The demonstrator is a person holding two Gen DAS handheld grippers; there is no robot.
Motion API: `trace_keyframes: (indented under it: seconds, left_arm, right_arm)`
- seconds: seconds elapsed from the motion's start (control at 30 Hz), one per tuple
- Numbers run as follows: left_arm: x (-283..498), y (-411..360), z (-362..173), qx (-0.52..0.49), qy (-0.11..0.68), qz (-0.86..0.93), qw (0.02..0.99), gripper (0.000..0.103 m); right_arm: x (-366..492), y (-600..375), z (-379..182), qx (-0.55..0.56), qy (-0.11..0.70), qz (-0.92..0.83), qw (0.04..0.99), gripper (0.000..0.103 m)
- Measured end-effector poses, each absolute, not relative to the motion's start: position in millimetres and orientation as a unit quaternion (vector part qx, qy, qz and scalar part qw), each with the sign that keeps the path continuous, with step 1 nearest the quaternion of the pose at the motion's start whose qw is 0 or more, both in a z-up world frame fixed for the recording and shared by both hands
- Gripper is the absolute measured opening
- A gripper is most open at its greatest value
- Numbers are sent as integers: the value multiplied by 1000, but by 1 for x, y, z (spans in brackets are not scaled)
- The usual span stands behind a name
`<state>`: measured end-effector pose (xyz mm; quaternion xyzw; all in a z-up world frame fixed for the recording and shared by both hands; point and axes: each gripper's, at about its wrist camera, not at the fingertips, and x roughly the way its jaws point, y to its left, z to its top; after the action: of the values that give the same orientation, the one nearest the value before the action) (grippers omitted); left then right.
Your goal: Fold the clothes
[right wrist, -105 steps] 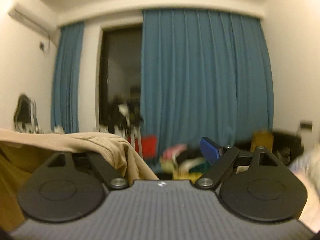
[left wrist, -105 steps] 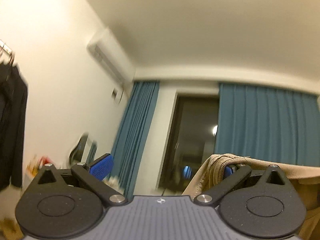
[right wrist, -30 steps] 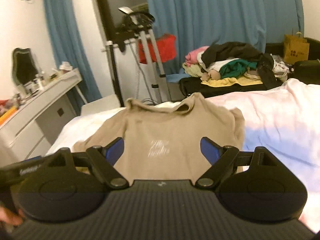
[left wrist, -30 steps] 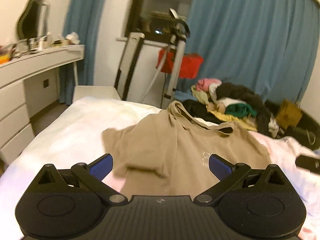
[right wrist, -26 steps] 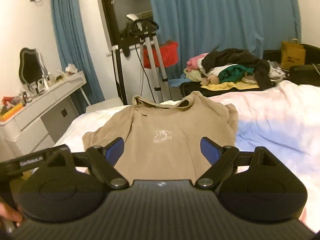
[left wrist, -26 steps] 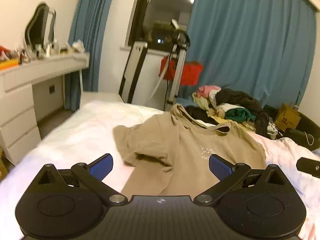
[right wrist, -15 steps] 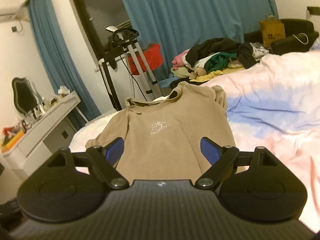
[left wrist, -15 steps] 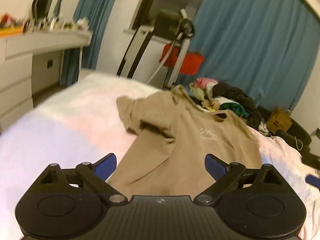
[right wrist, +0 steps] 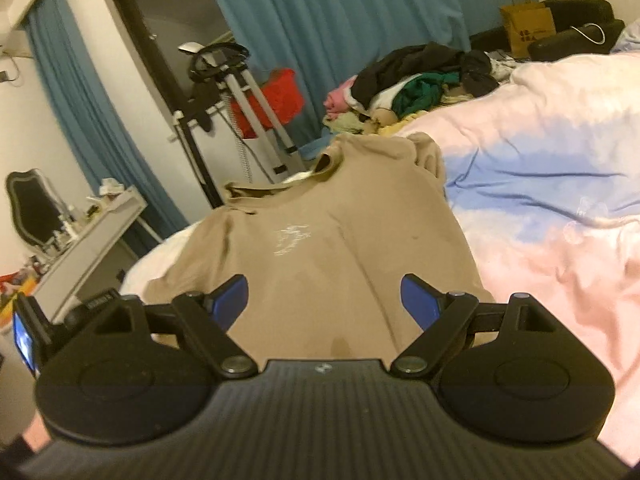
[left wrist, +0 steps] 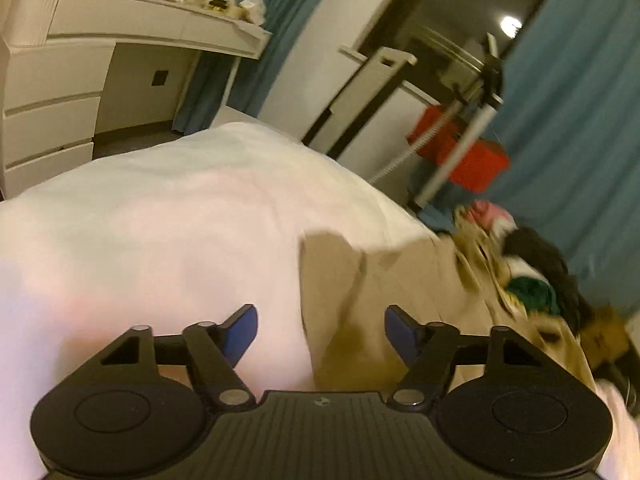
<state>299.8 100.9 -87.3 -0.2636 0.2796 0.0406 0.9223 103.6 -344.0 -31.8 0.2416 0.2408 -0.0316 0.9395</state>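
A tan T-shirt (right wrist: 320,248) lies spread face up on the bed (right wrist: 560,208), its small pale chest print showing and its collar toward the far edge, where the bedding is white on the left and pink and pale blue on the right. In the right wrist view the right gripper (right wrist: 322,300) hangs low over the shirt's near hem with its blue-padded fingers (right wrist: 416,300) set wide apart; the cloth lies under the gap and neither pad touches it. In the left wrist view, tilted and blurred, the left gripper (left wrist: 320,330) sits at the shirt's left edge: its fingers (left wrist: 240,330) are partly apart and closing, with the left pad over the white sheet (left wrist: 160,232) and the right pad over tan cloth (left wrist: 360,300), and the shirt's side edge runs up through the gap between them without being pinched. A sleeve lies rumpled just beyond that gap. Past the foot of the bed stands a pile of mixed clothes (right wrist: 416,76), dark, green and pink, with a red bin (right wrist: 280,96) and a metal stand (right wrist: 240,92) in front of blue curtains (right wrist: 360,12). A white dresser (left wrist: 80,80) with small items on top stands at the left.
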Motion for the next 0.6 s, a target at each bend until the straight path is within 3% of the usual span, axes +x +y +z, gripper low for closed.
trace_keyframes:
  seconds: [0.03, 0.17, 0.27, 0.3, 0.33, 0.47, 0.6]
  left_arm:
    - [317, 105, -92, -267, 287, 31, 919, 57]
    - [358, 97, -100, -233, 302, 2, 925, 51]
    - [374, 85, -99, -168, 311, -4, 935, 30]
    - [379, 83, -97, -149, 316, -11, 937, 15]
    - [383, 81, -93, -132, 321, -16, 938, 11]
    - [406, 83, -68, -87, 336, -11, 938, 8]
    - [437, 77, -27, 7, 297, 20, 955, 7]
  right_arm:
    - [115, -347, -39, 241, 250, -39, 937, 85]
    - [145, -361, -57, 259, 261, -67, 927, 85]
    - [155, -365, -64, 265, 259, -82, 925, 85]
    - [157, -365, -65, 265, 261, -84, 925, 85]
    - [158, -363, -66, 265, 262, -85, 924, 85]
    - [155, -356, -64, 253, 255, -89, 929, 85]
    - [149, -351, -56, 241, 240, -84, 937, 85]
